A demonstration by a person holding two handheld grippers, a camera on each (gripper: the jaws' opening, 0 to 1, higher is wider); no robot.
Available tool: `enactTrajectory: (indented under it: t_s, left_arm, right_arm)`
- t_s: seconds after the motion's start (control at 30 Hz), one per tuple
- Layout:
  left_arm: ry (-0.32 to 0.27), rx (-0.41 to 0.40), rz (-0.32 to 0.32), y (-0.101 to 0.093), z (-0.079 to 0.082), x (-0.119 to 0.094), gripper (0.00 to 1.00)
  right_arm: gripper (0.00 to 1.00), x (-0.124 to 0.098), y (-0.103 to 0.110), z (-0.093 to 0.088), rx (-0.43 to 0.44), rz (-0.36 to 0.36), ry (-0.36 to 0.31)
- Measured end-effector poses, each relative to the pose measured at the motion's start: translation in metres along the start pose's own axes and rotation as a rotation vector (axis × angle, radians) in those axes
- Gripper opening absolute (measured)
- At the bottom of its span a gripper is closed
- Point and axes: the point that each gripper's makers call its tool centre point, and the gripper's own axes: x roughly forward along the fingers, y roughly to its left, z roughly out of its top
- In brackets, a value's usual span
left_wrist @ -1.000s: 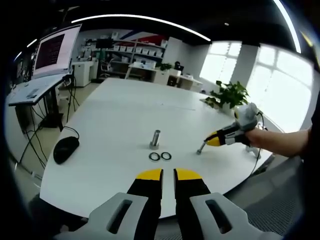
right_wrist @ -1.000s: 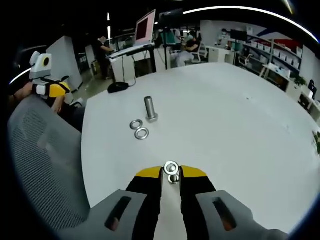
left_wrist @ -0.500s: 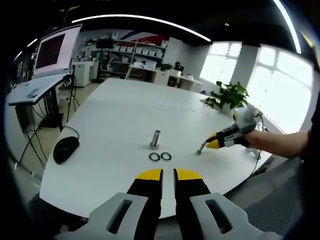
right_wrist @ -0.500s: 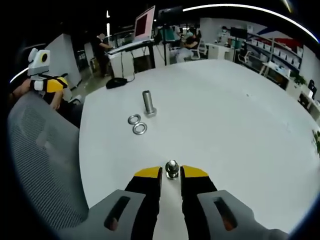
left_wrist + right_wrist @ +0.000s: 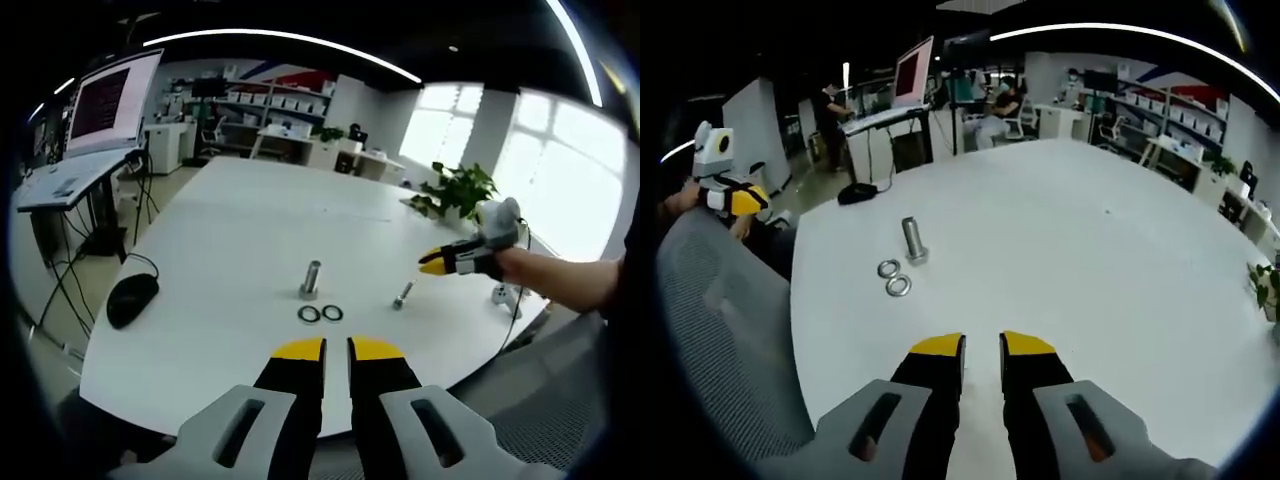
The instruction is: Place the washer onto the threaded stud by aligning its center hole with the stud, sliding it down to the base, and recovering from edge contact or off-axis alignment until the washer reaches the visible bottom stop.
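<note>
We see the white table (image 5: 240,230) carrying a large upright bolt (image 5: 310,279) with two washers (image 5: 320,313) lying flat side by side just in front of it, toward the table edge nearest us. A smaller bolt (image 5: 402,295) rests alone on the table to the right of the washers, near the edge where the person's arm comes in. Our right gripper (image 5: 436,264) hangs above and beyond that small bolt, apart from it; in its own view its yellow-tipped jaws stand spread with nothing between them. Our left gripper (image 5: 336,349) is held low before the table edge, jaws slightly parted and holding nothing. A dark mouse (image 5: 131,297), we think, sits near the table's left edge.
</note>
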Motion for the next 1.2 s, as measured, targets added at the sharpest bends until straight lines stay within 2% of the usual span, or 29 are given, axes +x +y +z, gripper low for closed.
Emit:
enactTrajectory:
  t_s: [0.2,0.37,0.53,0.73,0.83,1.0,1.07,1.2]
  left_arm:
    - [-0.003,0.009,-0.006,-0.001,0.001,0.0,0.06]
    - [-0.035,0.01,-0.007,-0.001,0.006,-0.001,0.06]
    - [-0.041,0.021,-0.008,-0.001,0.007,-0.002,0.06]
    - [-0.031,0.03,-0.019,-0.003,0.003,-0.003,0.07]
    - [-0.026,0.043,-0.028,-0.005,0.003,-0.003,0.06]
    - [-0.018,0.046,-0.034,-0.006,0.002,-0.003,0.06]
    - [-0.014,0.046,-0.033,-0.005,0.001,-0.004,0.06]
    - [-0.011,0.049,-0.028,-0.004,0.0,-0.004,0.06]
  right_arm:
    - [0.16,-0.035,-0.017,0.024,0.019,-0.043,-0.071]
    - [0.16,-0.064,-0.013,0.026,0.023,-0.056,-0.1]
    - [0.16,-0.095,-0.007,0.011,0.06,-0.07,-0.118]
    - [0.16,-0.13,0.021,-0.008,0.095,-0.085,-0.123]
    - [0.14,-0.139,0.038,-0.019,0.13,-0.058,-0.134]
    - [0.15,-0.151,0.062,-0.04,0.164,-0.056,-0.107]
    - [0.15,-0.156,0.066,-0.049,0.188,-0.051,-0.098]
    - [0.15,-0.16,0.074,-0.054,0.207,-0.059,-0.098]
